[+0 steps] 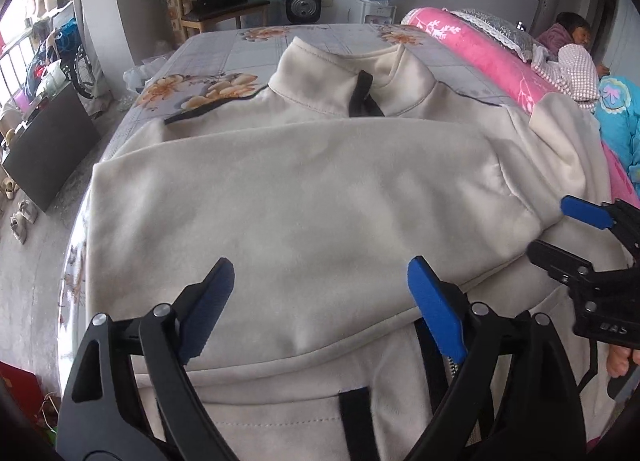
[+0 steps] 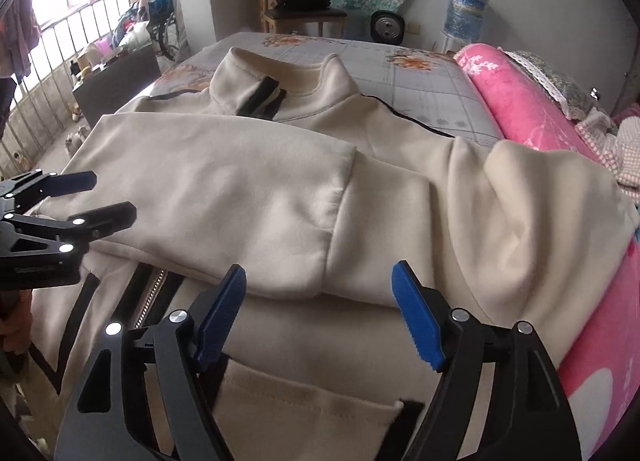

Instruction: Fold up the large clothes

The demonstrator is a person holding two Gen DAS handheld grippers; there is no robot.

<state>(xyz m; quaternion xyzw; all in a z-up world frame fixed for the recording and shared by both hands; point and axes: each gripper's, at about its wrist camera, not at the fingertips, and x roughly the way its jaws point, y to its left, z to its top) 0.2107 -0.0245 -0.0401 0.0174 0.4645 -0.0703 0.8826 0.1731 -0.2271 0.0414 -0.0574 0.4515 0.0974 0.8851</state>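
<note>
Cream jacket point(image 1: 304, 197) fills mid-frame beneath both spread, empty jaws; pink quilt point(image 2: 520, 101) bunched at upper right on bed point(image 2: 420, 73).

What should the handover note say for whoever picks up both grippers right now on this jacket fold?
Left gripper: jaws open, empty, over the jacket's front.
Right gripper: jaws open, empty, beside it.
Cream jacket lies face up on the bed, collar at the far end.
Done: one sleeve folded across the chest.
Left: the other sleeve, bunched near the pink quilt, then fold the body.
</note>
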